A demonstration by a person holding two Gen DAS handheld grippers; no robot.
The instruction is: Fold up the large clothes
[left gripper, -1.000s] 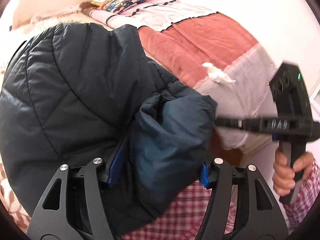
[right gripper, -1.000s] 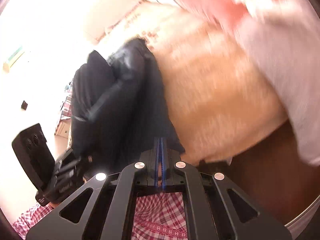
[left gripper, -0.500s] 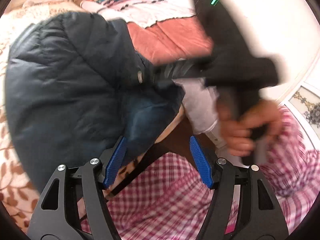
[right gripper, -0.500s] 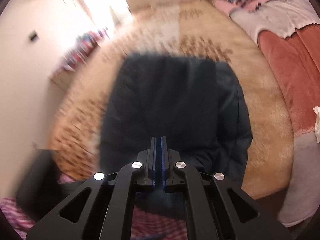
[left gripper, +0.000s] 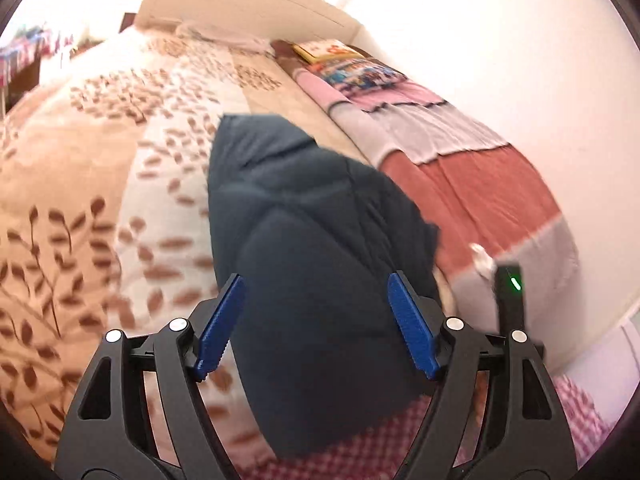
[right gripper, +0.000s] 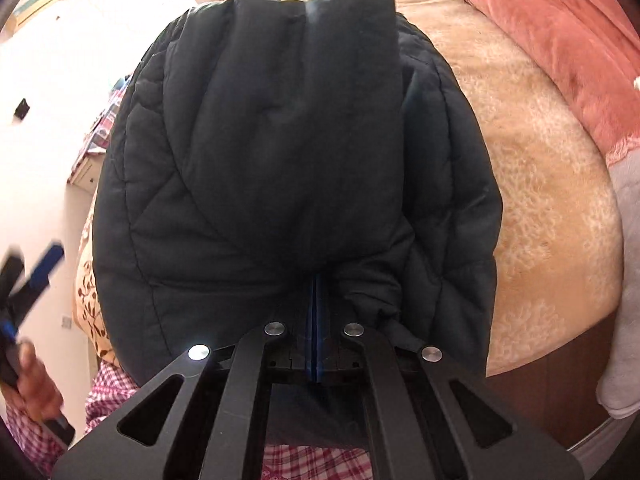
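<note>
Over at nine o'clock: a leaf-patterned bedspread (left gripper: 92, 184) in tan and cream, covering the bed. Dead centre, lying on it: a dark quilted jacket (left gripper: 316, 280), bulky, part folded, its near end hanging over the bed edge at six o'clock above red checked cloth (left gripper: 352, 452). Left gripper (left gripper: 316, 324) over that near end, blue pads (left gripper: 224, 316) spread wide, jaws just been opening, jacket behind the gap but not pinched, nothing pressed. Off at two o'clock: a pink, red and grey blanket (left gripper: 472, 184) along the wall, colourful books (left gripper: 352, 68) further up at one o'clock.

Right wrist view now: a hand (right gripper: 30, 380) on the blurred left gripper at eight o'clock. Jacket filling the middle, a folded panel on top running toward twelve. Right gripper (right gripper: 316, 300) at six o'clock, blue pads pressed together; cannot tell whether any jacket fabric is caught between them. Red blanket again at two o'clock.
</note>
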